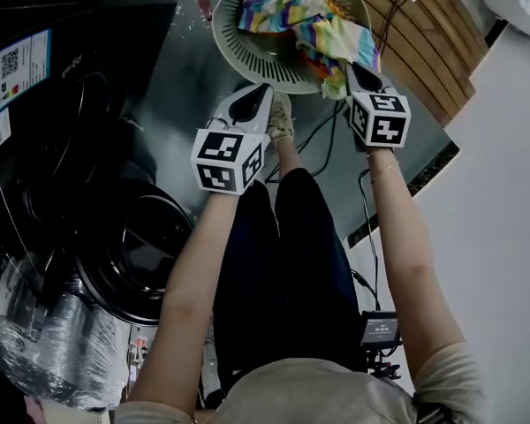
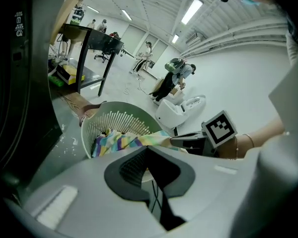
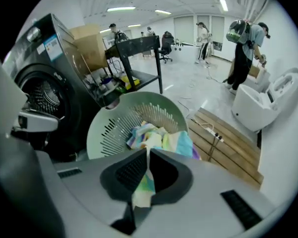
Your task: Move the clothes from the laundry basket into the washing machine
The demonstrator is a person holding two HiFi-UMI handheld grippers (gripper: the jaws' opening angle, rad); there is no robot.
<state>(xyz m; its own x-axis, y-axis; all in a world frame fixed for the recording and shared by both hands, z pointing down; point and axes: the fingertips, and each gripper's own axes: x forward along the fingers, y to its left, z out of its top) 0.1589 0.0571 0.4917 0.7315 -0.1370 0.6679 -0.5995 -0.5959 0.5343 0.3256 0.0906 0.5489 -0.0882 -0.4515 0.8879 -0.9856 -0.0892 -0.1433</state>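
Cloth [image 1: 305, 20], rainbow-striped, lies in the basket [image 1: 247, 60] at 12 o'clock in the head view and spills over its 4 o'clock rim, where the right gripper [image 1: 353, 71] is clamped on a fold. Left gripper [image 1: 261, 91], jaws together and empty, hovers near the basket's 6 o'clock rim; washer [image 1: 79, 148] stands at 9 o'clock

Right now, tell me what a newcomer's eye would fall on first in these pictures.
The rainbow-striped cloth heaped in the pale green laundry basket at the top of the head view, with the right gripper shut on a fold of it. To the left looms the dark washing machine, its round door swung open.
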